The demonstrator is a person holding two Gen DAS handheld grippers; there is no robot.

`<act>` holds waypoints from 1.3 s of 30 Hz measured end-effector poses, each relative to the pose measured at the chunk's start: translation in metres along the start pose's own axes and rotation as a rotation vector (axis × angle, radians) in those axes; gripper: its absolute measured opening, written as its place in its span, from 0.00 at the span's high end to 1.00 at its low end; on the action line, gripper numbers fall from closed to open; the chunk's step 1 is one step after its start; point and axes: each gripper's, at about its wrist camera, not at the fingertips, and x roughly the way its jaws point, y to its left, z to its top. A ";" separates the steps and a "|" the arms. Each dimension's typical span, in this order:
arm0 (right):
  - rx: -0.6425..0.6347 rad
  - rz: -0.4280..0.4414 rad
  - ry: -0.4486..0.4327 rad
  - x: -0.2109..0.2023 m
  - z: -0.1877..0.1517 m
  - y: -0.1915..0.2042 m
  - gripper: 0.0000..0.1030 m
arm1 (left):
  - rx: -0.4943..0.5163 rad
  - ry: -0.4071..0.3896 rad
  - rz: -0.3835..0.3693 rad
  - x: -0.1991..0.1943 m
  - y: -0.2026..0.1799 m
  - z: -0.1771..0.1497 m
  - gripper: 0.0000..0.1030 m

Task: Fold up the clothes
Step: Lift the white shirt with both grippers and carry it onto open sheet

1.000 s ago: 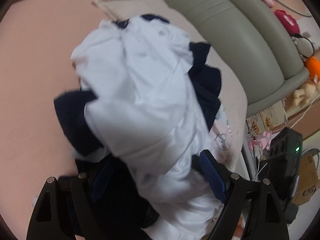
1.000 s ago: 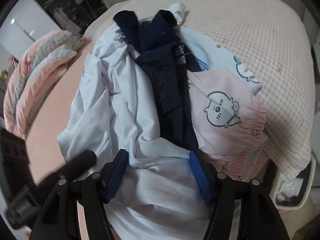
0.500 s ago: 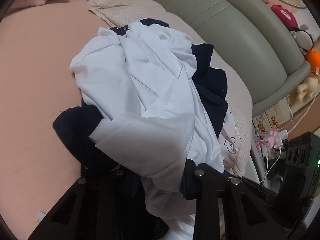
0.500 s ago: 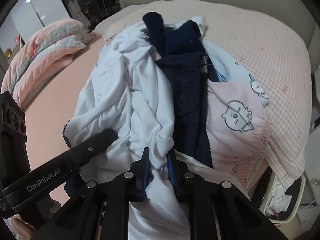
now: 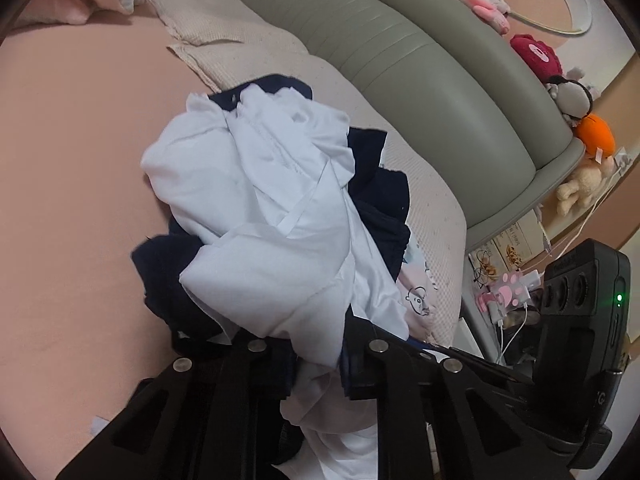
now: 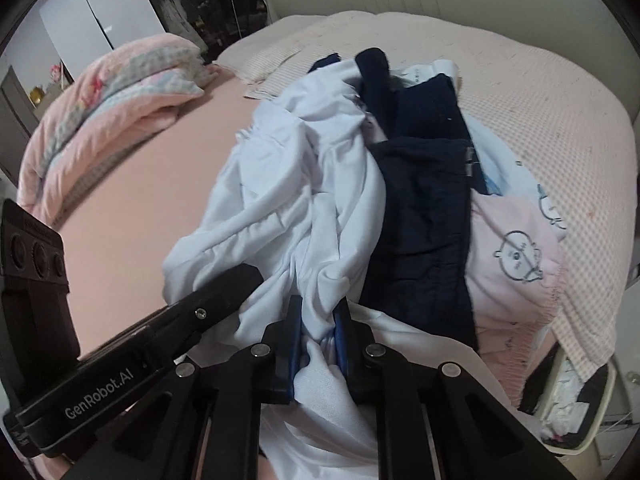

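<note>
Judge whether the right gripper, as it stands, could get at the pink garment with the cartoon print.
Probably not yet: the right gripper is shut on the white garment, and the navy garment lies between it and the pink garment.

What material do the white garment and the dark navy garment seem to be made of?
White garment: thin, smooth woven cloth, perhaps cotton or polyester; it bunches into soft, sharp creases.
Dark navy garment: thicker, matte fabric with a slightly grainy surface, possibly knit; unclear.

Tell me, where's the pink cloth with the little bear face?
In the right wrist view, the pink cloth lies at the pile's right side on the checked blanket, right beside the navy garment.
</note>
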 end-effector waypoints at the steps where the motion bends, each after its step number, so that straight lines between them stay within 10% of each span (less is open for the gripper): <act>1: -0.003 0.006 -0.001 -0.003 -0.001 0.001 0.88 | -0.007 -0.009 -0.003 -0.002 0.000 0.001 0.86; 12: -0.224 -0.036 -0.068 -0.039 -0.012 0.057 0.88 | -0.053 -0.130 0.019 -0.045 0.000 0.009 0.87; 39: -0.477 0.352 0.035 -0.068 -0.063 0.240 0.88 | -0.165 -0.418 0.260 -0.244 0.046 -0.036 0.87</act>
